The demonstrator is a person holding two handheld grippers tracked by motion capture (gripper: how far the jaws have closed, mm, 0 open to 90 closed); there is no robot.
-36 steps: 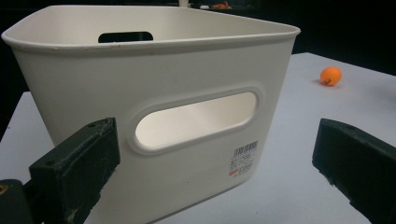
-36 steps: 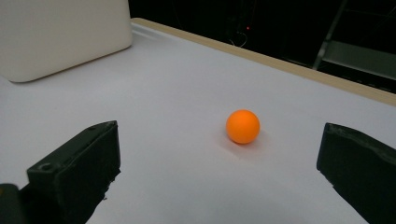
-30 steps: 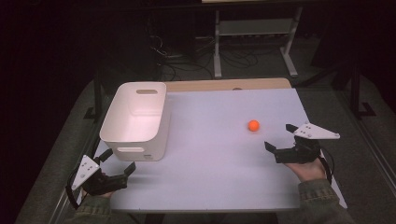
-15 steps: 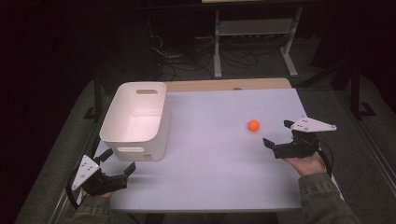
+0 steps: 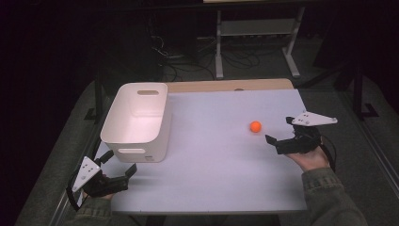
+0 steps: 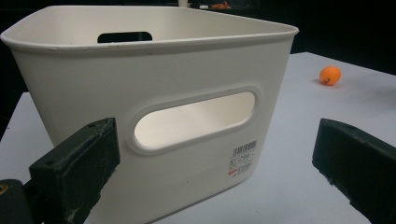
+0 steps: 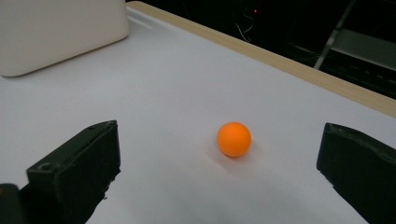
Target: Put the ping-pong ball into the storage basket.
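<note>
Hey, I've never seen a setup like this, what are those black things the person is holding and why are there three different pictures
There is no robot here: a person sits at a white table and holds a hand-operated gripper in each hand. The black blocks are each gripper's two fingers.

The high view looks down from above. The left gripper is near the front left corner and the right gripper is at the right side.

The other two pictures come from small cameras riding on the grippers, looking out between their fingers.

On the table stand a white plastic bin with handle slots and a small orange ball. The left gripper faces the bin, and the right gripper faces the ball. Both grippers are open and hold nothing.
</note>
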